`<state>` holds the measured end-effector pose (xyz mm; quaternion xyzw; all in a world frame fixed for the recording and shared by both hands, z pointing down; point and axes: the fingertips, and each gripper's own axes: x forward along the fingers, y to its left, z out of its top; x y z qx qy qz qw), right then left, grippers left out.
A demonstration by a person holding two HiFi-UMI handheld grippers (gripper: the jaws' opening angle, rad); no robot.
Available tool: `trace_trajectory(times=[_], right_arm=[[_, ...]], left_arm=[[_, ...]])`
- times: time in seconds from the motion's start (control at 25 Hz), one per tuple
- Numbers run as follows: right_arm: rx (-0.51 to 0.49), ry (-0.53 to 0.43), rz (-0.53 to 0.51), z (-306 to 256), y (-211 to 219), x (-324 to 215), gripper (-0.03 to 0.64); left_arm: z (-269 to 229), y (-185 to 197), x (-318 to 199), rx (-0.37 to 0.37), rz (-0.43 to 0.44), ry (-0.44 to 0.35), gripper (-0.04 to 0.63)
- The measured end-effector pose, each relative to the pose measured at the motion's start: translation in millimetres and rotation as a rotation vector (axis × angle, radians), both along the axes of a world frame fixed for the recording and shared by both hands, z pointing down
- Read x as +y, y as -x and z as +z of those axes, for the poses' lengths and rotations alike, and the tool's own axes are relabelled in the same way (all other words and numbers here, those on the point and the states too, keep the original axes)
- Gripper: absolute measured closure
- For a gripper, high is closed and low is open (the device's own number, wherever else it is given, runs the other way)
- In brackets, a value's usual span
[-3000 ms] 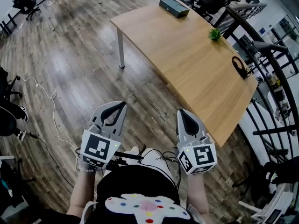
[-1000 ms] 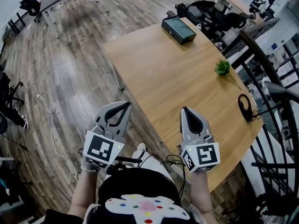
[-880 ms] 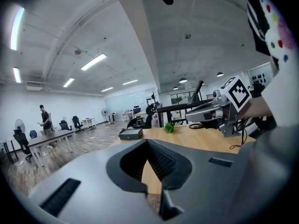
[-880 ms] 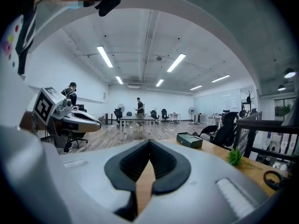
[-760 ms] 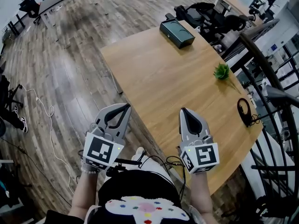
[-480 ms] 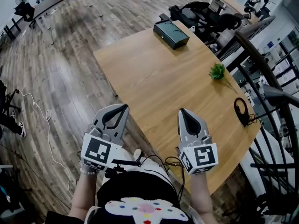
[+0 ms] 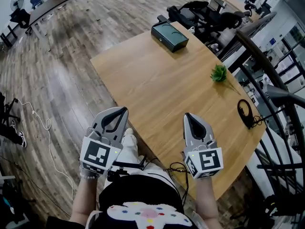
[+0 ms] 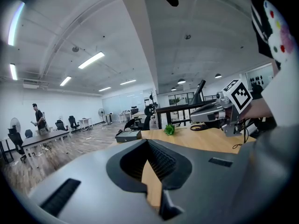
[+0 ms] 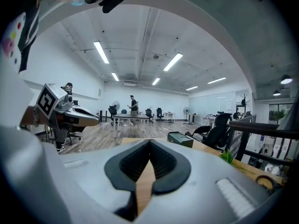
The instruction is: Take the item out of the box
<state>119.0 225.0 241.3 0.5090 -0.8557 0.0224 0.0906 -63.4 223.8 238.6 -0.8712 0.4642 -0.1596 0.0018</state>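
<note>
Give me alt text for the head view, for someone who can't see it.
From above: a person holds the left gripper and right gripper, both shut and empty, by the near edge of a wooden table. A dark box sits at its far end, a small green plant to the right.

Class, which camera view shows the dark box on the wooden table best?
The head view: the box lies whole, seen from above, at the far end of the table. In the left gripper view the box is small and side-on; in the right gripper view the box is side-on too, slightly larger.
</note>
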Motion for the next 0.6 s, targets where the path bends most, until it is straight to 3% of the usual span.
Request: trace_trajectory(times=[0.28, 0.6], right_arm=[[-0.044, -0.015, 0.060, -6.4, 1.8, -27.2, 0.607], [-0.025, -0.018, 0.057, 2.4, 5.5, -64.8, 0.607]], left_arm=[[1.5, -1.1, -28.0, 0.005, 0.034, 0.001, 0.591], [17.1, -4.9, -80.0, 0.000, 0.081, 0.027, 0.591]])
